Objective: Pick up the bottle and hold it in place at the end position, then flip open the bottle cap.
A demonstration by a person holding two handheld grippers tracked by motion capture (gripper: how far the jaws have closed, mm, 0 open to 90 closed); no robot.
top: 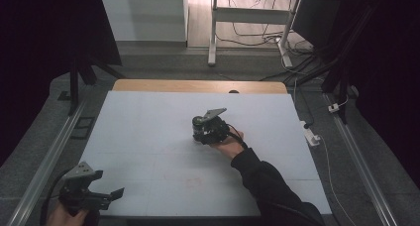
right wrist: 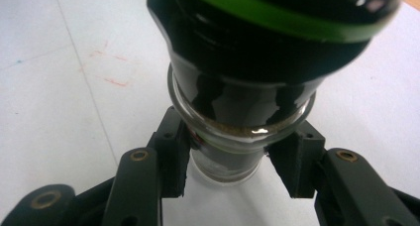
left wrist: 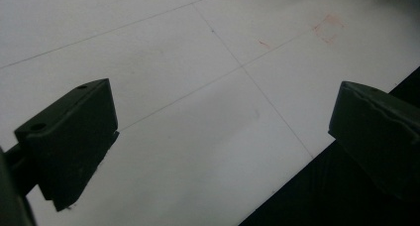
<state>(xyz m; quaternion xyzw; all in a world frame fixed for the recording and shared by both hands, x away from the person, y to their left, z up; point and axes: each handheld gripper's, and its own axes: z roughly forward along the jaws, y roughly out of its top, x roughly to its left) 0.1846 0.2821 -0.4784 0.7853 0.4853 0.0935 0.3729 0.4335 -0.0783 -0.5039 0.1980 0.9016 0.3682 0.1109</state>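
- Where the person's forearms come in from the bottom of the high view, a white sheet (top: pixel 148 137) covers the table, with a strip of bare wooden tabletop (top: pixel 198 85) showing along the far edge.
- Thin pencil-like lines (left wrist: pixel 223 77) divide the sheet into squares, and faint red marks (left wrist: pixel 327 28) sit on it; one such mark (top: pixel 194 181) lies in the near half of the sheet.
- The room is dim: grey carpet (top: pixel 54 122) surrounds the table, metal rails (top: pixel 42 166) run down both sides, and black drapes darken the left and right.
- Beyond the table stand a white table frame (top: pixel 214 32) with loose cables (top: pixel 257 35) on the floor, and a white power strip (top: pixel 312 136) lies just beside the table's right edge.
- The right gripper (top: pixel 210 129) is near the middle of the sheet, held by a hand in a dark sleeve (top: pixel 267 186).
- In the right gripper view its jaws are closed on the narrow clear-glass lower part of a dark jar (right wrist: pixel 237 107), pads pressing both sides; the jar has a black top with a green band (right wrist: pixel 277 18).
- I cannot tell whether the jar's base touches the sheet.
- The left gripper (top: pixel 99 194) hangs at the near left corner of the sheet, well apart from the jar, its jaws spread wide with nothing between them.
- Nothing lies on the sheet between the two grippers.
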